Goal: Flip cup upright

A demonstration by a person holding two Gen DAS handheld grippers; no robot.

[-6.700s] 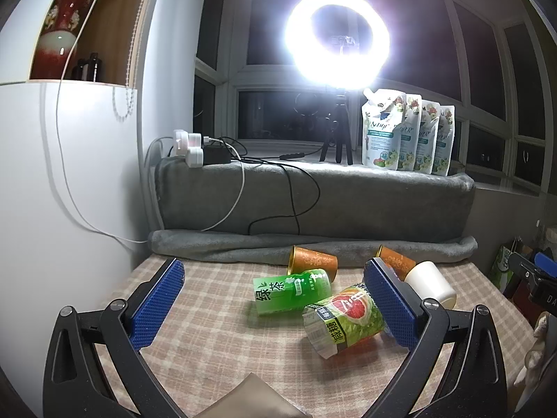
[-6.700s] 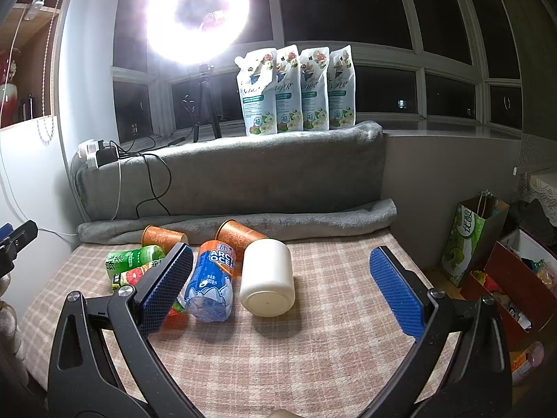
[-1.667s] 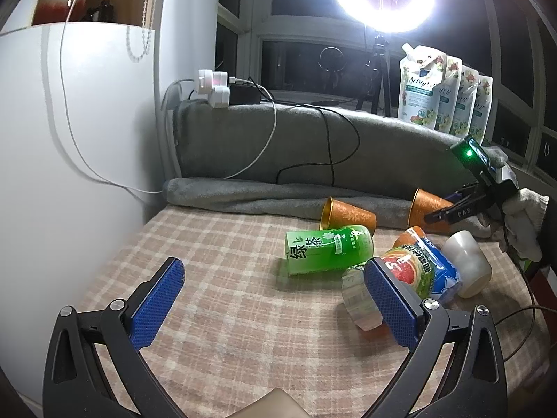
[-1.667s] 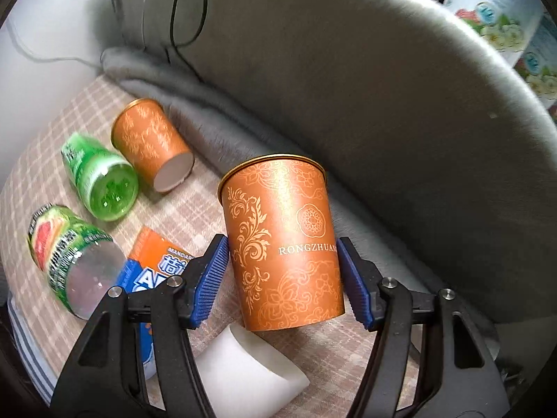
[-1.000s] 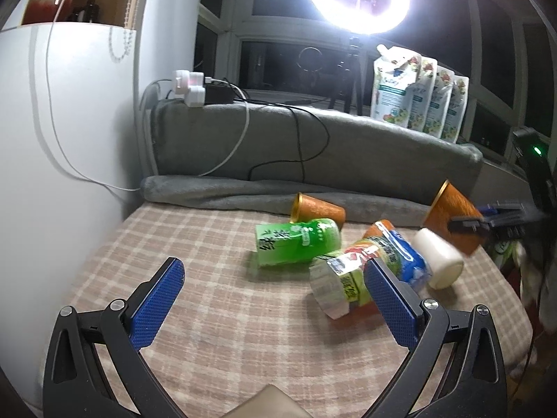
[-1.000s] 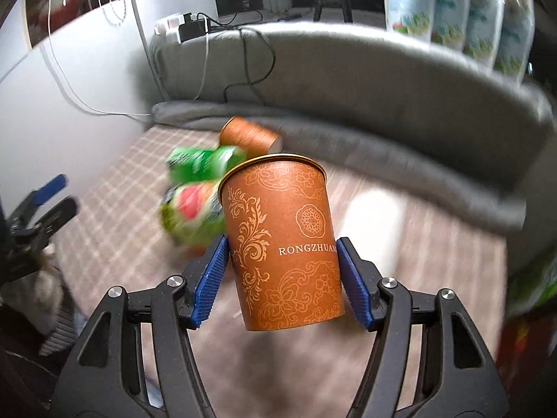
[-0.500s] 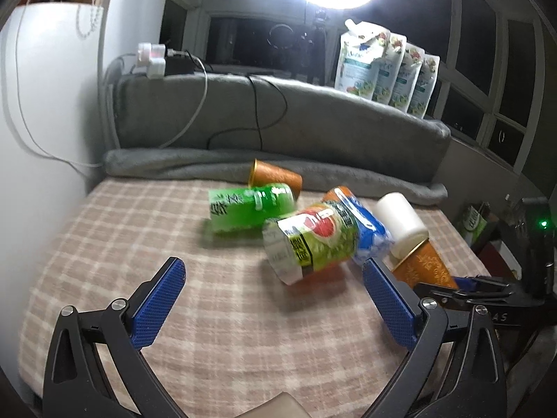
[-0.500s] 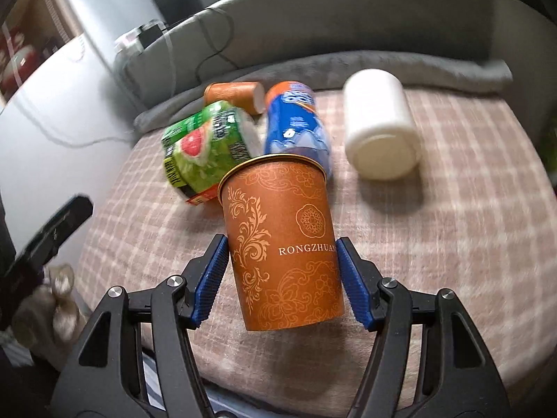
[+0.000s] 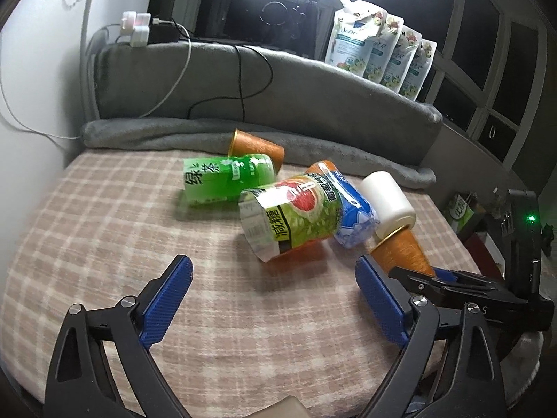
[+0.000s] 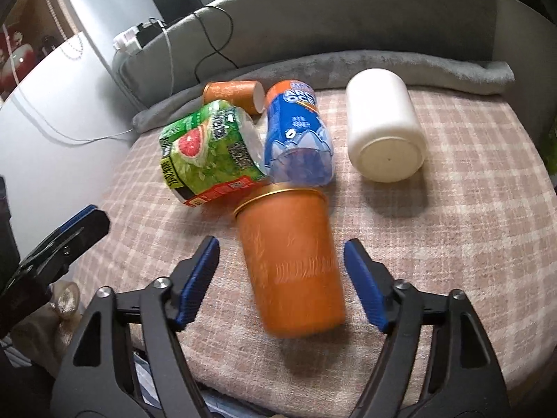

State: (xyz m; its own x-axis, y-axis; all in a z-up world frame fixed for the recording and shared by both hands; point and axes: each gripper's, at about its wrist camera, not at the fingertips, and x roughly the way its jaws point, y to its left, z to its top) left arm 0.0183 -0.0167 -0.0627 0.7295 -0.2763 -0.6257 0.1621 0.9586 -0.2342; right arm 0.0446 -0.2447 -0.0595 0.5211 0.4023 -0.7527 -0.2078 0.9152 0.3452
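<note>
Left wrist view. Your orange paper cup with a gold rim (image 9: 400,249) stands at right of centre, rim upward, on the checked cloth (image 9: 104,230). Just behind it lie a white plastic jar (image 9: 388,200), a blue-labelled bottle (image 9: 351,205) and a grapefruit-labelled bottle (image 9: 289,216); a green tea bottle (image 9: 226,179) and a second orange cup (image 9: 256,146) lie further back. Your left gripper (image 9: 275,303) is spread wide, holding nothing.

Right wrist view. The cup (image 10: 292,264), motion-blurred, sits at lower centre. Your right gripper (image 10: 282,278) is parted, pads (image 10: 198,278) clear of both cup walls.
</note>
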